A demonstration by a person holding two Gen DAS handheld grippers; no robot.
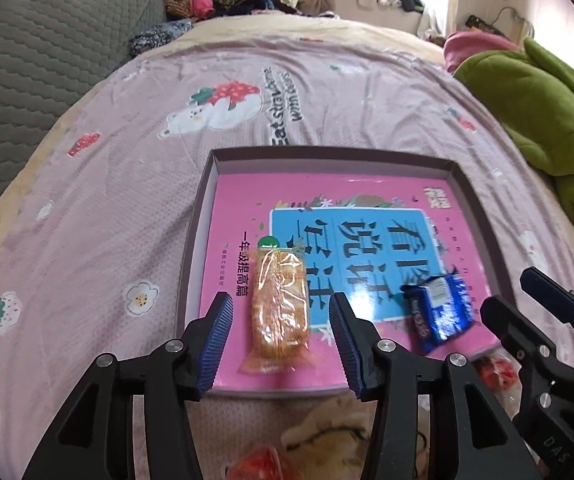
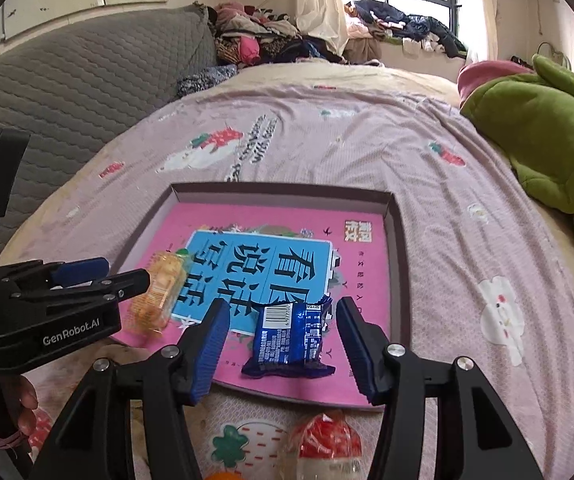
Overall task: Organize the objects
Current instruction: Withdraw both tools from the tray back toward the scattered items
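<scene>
The orange snack packet (image 1: 279,307) is lying loose between the wide-open, empty left gripper (image 1: 279,346) (right gripper (image 2: 283,354) likewise gaping over the blue packet (image 2: 289,336)), risking slipping on the glossy book (image 1: 367,200).

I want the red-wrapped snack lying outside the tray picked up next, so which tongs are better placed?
Probably the right tongs: the red-wrapped snack lies just below them, near the tray. They're open and empty.

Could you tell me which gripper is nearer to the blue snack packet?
Right. The right gripper straddles the blue snack packet; the left gripper sits beside it, around the orange snack.
</scene>
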